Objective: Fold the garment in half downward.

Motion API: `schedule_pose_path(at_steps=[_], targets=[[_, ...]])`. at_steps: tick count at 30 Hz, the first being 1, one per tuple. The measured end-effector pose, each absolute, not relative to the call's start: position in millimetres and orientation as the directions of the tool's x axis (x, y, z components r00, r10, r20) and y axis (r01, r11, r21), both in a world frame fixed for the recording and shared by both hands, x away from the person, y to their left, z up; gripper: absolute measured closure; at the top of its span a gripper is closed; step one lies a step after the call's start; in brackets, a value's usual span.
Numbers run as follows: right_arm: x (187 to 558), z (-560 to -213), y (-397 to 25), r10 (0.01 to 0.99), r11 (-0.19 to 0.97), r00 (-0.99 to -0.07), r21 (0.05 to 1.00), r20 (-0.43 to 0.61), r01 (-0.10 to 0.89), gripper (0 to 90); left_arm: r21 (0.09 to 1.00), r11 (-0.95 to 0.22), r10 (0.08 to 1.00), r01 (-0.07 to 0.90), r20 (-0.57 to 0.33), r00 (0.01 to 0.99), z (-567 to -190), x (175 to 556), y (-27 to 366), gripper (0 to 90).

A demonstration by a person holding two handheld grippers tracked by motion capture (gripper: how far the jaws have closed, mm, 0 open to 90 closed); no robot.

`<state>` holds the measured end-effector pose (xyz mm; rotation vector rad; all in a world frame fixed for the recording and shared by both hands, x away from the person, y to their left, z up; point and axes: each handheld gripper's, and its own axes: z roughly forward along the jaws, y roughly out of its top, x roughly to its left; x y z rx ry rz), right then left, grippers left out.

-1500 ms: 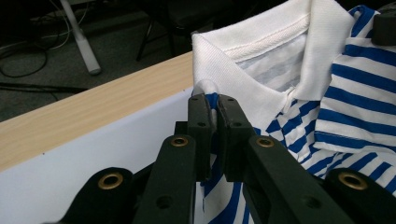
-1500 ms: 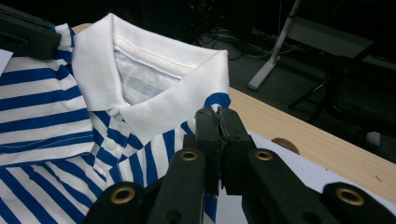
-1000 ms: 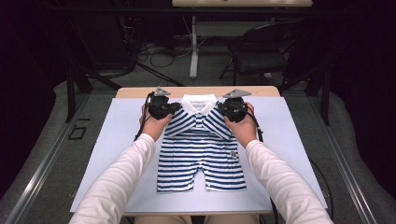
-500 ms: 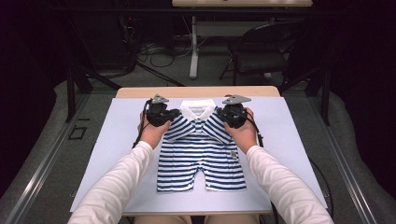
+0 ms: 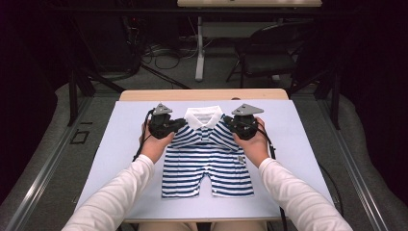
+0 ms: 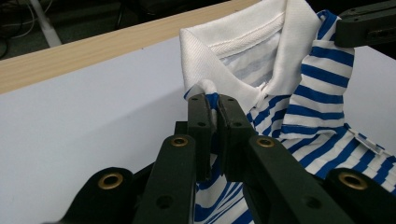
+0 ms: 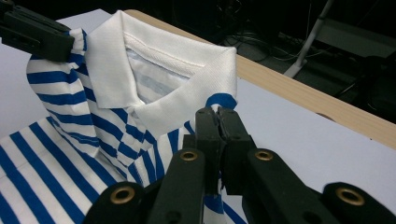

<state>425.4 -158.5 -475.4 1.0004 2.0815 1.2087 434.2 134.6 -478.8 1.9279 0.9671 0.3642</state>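
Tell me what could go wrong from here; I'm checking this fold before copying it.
1. Each gripper, left and right, pinches only a small bit of striped romper beside the white collar, so the fabric may slip out.
2. Uneven pulling could skew the shoulders or drag the legs across the white mat.

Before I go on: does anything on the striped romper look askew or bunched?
Only the shoulders: the left gripper and right gripper pinch the striped romper beside its white collar, bunching the fabric. The legs lie flat on the white mat.
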Motion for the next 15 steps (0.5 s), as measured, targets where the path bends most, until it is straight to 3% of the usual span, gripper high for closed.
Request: schedule_pose_path(at_steps=[15], targets=[[390.1,-486.3,-159.4,0.774,0.337,-0.629,0.892,-0.08,0.301,88.1,0.839,-0.327,0.7,0.434,-0.093,0.708,-487.2,404.1,128.6,85.1]])
